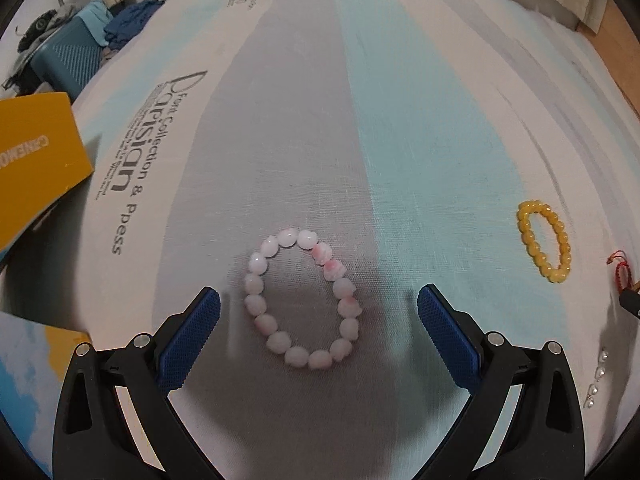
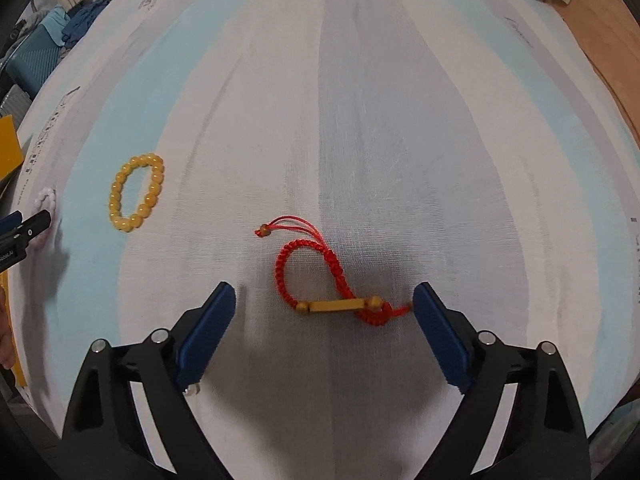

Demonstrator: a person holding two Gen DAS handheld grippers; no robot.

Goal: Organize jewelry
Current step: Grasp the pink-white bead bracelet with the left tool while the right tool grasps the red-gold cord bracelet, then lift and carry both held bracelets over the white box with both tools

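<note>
Hovering L gripper: jaws spread wide, straddling pink bead bracelet, not touching.
R gripper: gaping, red cord bracelet btwn fingers, ungrasped.
Yellow bead bracelet: lying apart on sheet.

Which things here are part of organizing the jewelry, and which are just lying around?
Jewelry for the job:
pink bead bracelet
yellow bead bracelet
red cord bracelet

Lying about:
yellow box
blue suitcase
clothes pile

"Parisian" on bedsheet, "CINEMO" on yellow box
</note>
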